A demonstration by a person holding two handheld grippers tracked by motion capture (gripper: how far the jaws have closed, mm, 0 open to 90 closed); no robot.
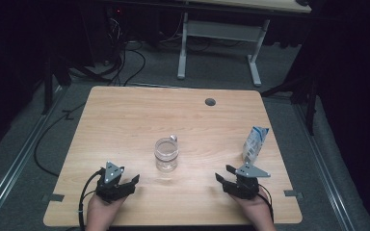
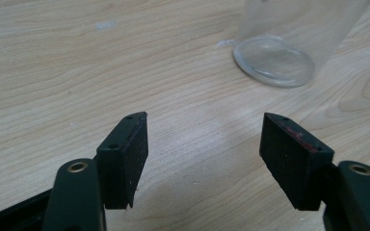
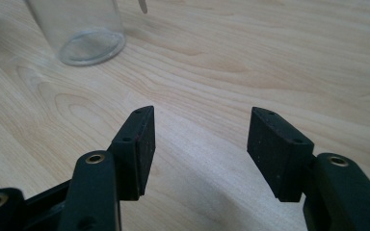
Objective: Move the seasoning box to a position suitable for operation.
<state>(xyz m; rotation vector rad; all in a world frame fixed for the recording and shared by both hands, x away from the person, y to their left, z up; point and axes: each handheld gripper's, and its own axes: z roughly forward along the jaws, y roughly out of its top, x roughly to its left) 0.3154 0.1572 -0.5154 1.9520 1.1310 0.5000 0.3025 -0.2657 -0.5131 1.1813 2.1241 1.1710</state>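
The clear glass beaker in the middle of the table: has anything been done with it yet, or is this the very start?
Nothing looks done. The clear glass beaker stands upright mid-table, seemingly empty, and the small blue-and-white carton stands apart at the right edge. Nothing is in hand: the left gripper and right gripper rest near the front edge of the wooden table, jaws open on nothing. Reaching and gripping are all left.

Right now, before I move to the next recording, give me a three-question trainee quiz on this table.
1. True or false: the left gripper holds the glass jar.
2. Which stands nearer the right gripper: the jar or the milk carton?
3. Fill in: the jar stands ___ the two grippers.

Key: 1 false, both grippers are open and hold nothing. 2 the carton. 3 between.
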